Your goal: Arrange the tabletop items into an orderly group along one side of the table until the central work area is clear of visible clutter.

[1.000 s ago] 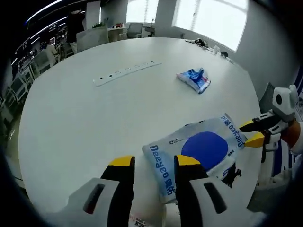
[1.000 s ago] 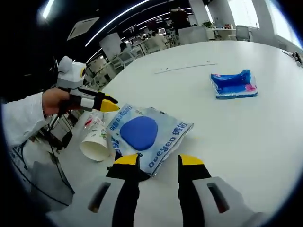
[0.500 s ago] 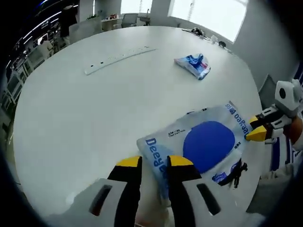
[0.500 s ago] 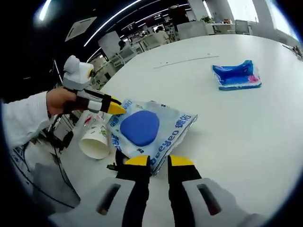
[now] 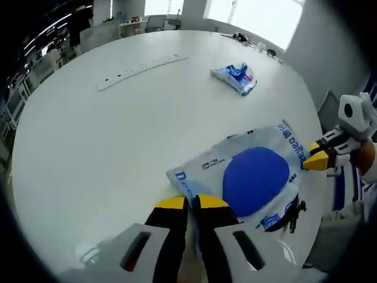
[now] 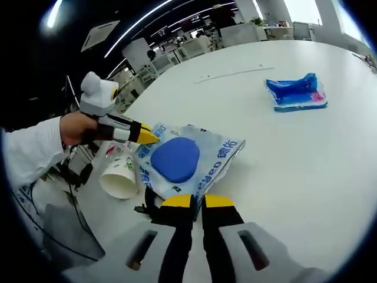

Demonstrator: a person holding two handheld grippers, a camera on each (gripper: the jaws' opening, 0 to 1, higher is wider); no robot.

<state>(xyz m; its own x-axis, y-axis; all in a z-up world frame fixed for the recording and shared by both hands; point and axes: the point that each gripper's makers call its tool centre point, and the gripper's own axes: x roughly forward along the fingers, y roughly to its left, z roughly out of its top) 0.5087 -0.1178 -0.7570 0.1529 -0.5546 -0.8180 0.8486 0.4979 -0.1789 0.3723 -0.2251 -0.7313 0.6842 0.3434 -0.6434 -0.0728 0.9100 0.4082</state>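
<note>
white table (image 5: pixel 106 153): both grippers (image 5: pixel 192 202) (image 6: pixel 197 201) pinch the wipes pack (image 5: pixel 247 177).

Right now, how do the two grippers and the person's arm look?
Both the left gripper and the right gripper have black jaws with yellow tips on a light grey body. On the left gripper, seen from the right gripper view, a white band crosses the jaws. A white sleeve covers the arm.

Place: open-plan office.
Table: large round white meeting table (image 5: pixel 88 147) with a long power strip (image 5: pixel 143 65) lying on it.
Background: rows of desks and chairs (image 6: pixel 194 44), ceiling strip lights (image 6: pixel 147 23), bright windows (image 5: pixel 259 15).
</note>
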